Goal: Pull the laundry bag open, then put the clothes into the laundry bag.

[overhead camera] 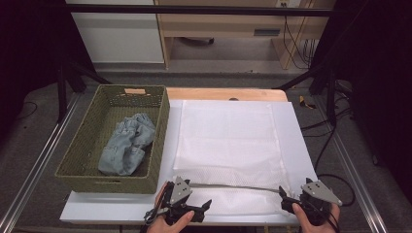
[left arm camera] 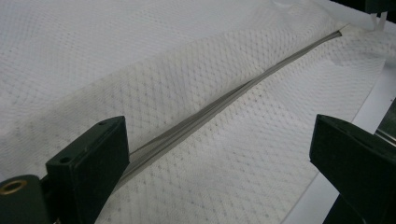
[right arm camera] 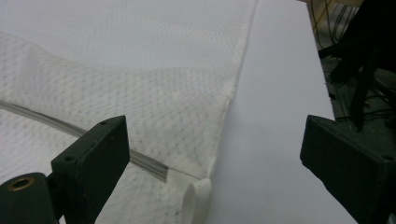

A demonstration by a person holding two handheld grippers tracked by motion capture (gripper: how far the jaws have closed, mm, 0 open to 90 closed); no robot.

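The white mesh bag (overhead camera: 228,145) lies flat on the desk (overhead camera: 301,145), its grey zipper (overhead camera: 233,186) running between the two tools. The left tool (overhead camera: 197,209) and right tool (overhead camera: 287,198) both gape wide, apparently holding nothing.

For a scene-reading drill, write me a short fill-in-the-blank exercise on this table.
1. The blue jeans lie inside the woven ____.
2. The jaws of the left hand-held gripper stand ____.
3. The mesh laundry bag is ____ in colour.
4. The basket stands to the ____ of the bag in the high view.

Missing words: basket; open; white; left
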